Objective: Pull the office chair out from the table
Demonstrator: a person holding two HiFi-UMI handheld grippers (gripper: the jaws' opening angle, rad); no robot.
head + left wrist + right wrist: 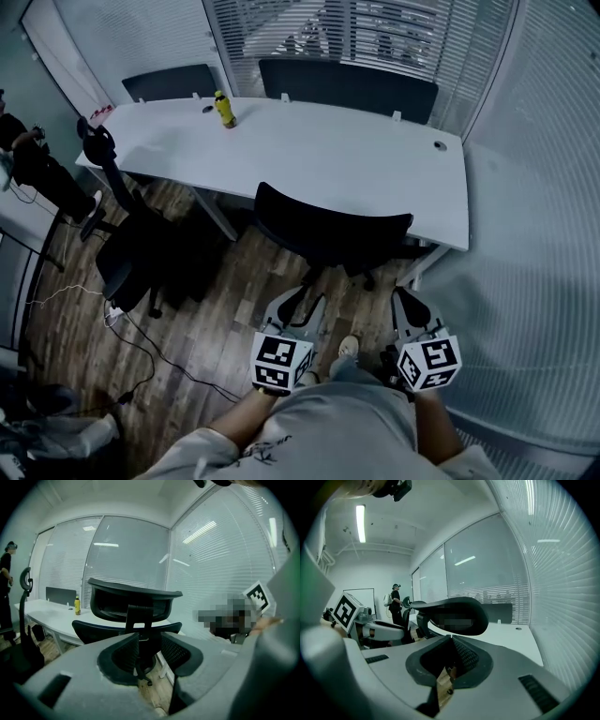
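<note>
Head view: the black mesh-backed office chair [333,230] sits close against the near edge of the long white tabletop [375,169], with its backrest toward the person. Both claws hover just behind it and touch nothing. The left claw [302,302] is spread and empty; the right claw [410,300] is pressed together and also empty. A yellow bottle [224,110] stands on the far side of the tabletop. A second black chair [131,253] stands on the wooden floor [216,328] to the left.

Black office chair [330,230], white table [356,169], yellow bottle [224,110].
</note>
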